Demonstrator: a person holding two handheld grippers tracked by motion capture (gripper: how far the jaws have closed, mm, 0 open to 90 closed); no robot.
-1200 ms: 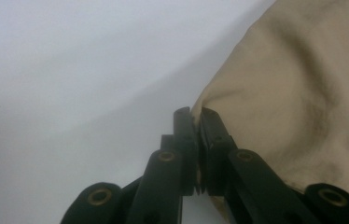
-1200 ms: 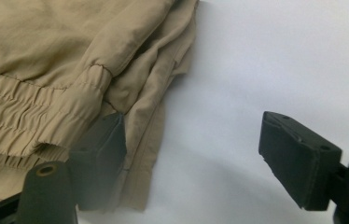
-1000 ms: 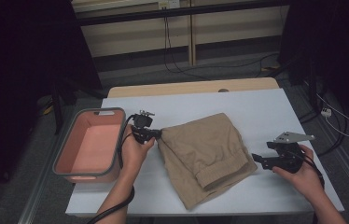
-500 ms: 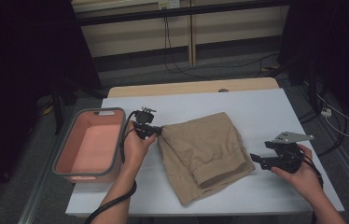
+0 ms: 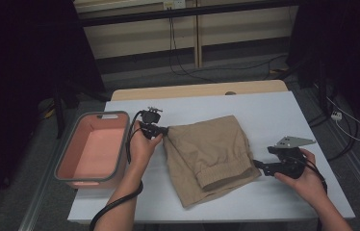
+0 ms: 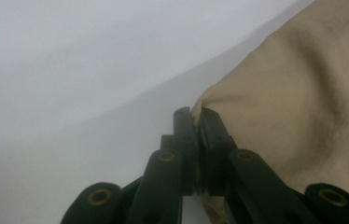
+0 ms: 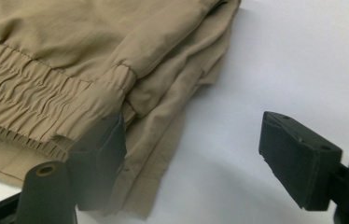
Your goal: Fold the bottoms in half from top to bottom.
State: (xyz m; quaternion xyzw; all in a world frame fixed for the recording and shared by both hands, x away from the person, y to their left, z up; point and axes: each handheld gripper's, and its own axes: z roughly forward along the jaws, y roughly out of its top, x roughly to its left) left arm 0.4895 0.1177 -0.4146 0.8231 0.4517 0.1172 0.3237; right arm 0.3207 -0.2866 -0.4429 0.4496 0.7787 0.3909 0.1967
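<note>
Black jaws of the left gripper (image 6: pixel 196 116) are pressed together on a corner of the tan cloth (image 6: pixel 303 107), so this tool is pinching the fabric. In the high view the left gripper (image 5: pixel 161 130) sits at the far left corner of the cloth (image 5: pixel 209 156), held in the person's left hand (image 5: pixel 142 144).

The right gripper (image 7: pixel 193 149) has its two jaws spread wide. One jaw rests against the edge of the cloth (image 7: pixel 70 60), by the stretchy gathered band, and the other jaw is out over the bare table with nothing between them. In the high view the right gripper (image 5: pixel 257 165) is at the right edge of the cloth, held in the person's right hand (image 5: pixel 305 180).

There are two grippers and one piece of cloth. The cloth is folded into layers and lies flat in the middle of the white table (image 5: pixel 264 110). It looks like a pair of trousers or shorts.

There is one pink tub (image 5: pixel 91 149) with a grey rim. It stands at the left edge of the table, just beside the left hand, apart from the cloth. Nothing lies on the table between the cloth and the tub but the left hand and its gripper. One black cable (image 5: pixel 115 204) trails from the left gripper along the forearm. Behind the table is a dark floor with a few cables.
</note>
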